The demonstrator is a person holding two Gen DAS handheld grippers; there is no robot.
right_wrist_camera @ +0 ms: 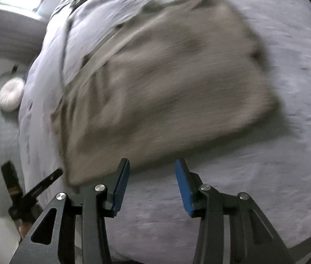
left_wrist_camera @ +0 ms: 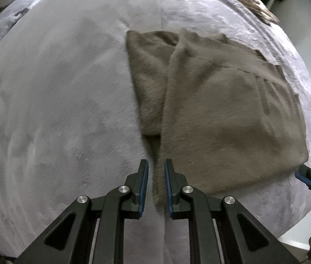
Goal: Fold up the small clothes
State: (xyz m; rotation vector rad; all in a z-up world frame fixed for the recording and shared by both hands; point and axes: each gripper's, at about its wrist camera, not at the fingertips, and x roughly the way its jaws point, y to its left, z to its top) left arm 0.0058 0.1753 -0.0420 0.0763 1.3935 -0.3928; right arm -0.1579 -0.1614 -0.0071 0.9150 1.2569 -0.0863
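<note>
We find the taupe fleece garment (left_wrist_camera: 221,114) partly folded on the grey bed (left_wrist_camera: 56,110); left gripper (left_wrist_camera: 156,167) fingers pinch its corner, right gripper (right_wrist_camera: 152,167) fingers open, empty; folds remain.

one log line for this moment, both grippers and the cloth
left gripper: pinching corner of brown garment | right gripper: open, empty, near its edge | garment: partly folded on grey blanket
</note>
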